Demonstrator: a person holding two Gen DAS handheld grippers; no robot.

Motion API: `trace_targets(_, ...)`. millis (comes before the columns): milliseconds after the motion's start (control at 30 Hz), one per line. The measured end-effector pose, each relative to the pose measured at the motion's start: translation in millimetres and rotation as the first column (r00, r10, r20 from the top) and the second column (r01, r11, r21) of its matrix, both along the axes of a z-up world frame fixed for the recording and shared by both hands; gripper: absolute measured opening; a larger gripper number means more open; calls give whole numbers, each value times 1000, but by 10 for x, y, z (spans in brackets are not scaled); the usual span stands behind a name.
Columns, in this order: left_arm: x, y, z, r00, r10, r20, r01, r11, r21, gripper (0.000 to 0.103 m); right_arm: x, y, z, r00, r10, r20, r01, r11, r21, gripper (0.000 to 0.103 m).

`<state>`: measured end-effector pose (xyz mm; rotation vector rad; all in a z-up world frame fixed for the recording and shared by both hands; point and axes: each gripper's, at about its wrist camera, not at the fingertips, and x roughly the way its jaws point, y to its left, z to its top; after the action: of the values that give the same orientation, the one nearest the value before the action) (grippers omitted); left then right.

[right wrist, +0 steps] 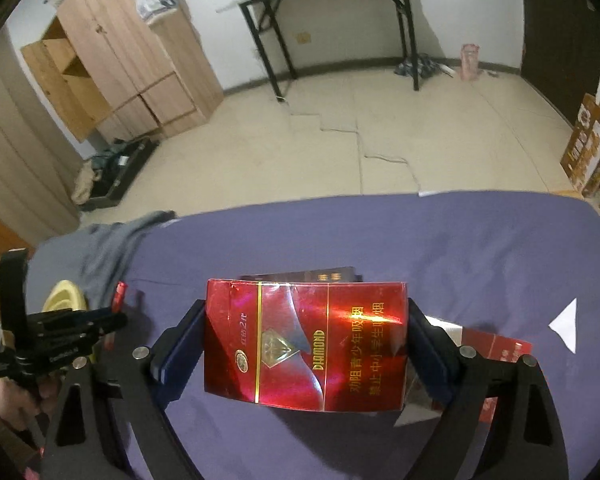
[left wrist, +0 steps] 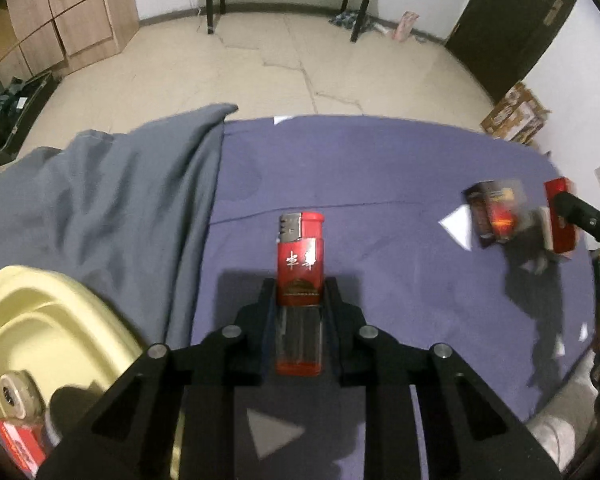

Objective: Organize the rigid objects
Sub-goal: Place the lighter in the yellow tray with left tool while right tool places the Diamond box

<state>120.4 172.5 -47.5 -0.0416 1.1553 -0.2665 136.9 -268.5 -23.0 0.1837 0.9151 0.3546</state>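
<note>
Left gripper: level over purple cloth, clamping red plastic lighter between fingers.
Right gripper: level, gripping glossy red cigarette pack.
Yellow plastic basin: left of left fingers; contents unclear.

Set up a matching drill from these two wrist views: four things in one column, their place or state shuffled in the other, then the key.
Things
1. lighter
2. red cigarette pack
3. yellow tray
4. grey cloth

Places or states
A. lies rumpled on the table's left side
B. clamped in the right gripper
C. sits at the near left, by the grey cloth
D. clamped in the left gripper

Pairs: 1-D, 2-B, 3-C, 4-A
</note>
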Motion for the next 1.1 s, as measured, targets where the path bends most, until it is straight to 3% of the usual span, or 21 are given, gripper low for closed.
trace_targets(133, -280, 353, 421, 997, 31, 75, -29, 999, -30, 24, -269, 207, 282, 993, 96, 68, -95, 995, -17, 91)
trace_targets(233, -601, 905, 703, 988, 109, 112, -107, 994, -27, 24, -479, 625, 465, 972, 214, 97, -213, 977, -18, 91)
trace_targets(333, -952, 1512, 792, 979, 174, 109, -178, 984, 21, 24, -736, 1259, 535, 926, 364, 96, -365, 931, -13, 91)
trace_targets(400, -1158, 1862, 753, 970, 222, 101, -230, 971, 72, 24, -957, 1790, 487, 876, 476, 81, -473, 880, -44, 91)
trace_targets(467, -1304, 2204, 649, 956, 284, 68, -289, 955, 70, 24, -1176, 2290, 381, 822, 566, 53, -561, 823, -88, 91)
trace_targets(600, -1433, 2506, 424, 946, 324, 25, -325, 943, 76, 24, -1355, 2967, 299, 758, 651, 33, -644, 756, -120, 91)
trace_targets(800, -1342, 2490, 206, 961, 277, -5, -276, 959, 69, 24, -944, 3636, 301, 772, 635, 7, -614, 749, -251, 91)
trace_targets(900, -1386, 2435, 136, 964, 265, -21, -262, 962, 74, 24, -621, 3961, 210, 793, 606, -58, -598, 757, -265, 91)
trace_targets(1100, -1338, 2370, 38, 977, 213, -16, -211, 972, 102, 24, -440, 4510, -42, 780, 606, -156, -624, 729, -284, 92)
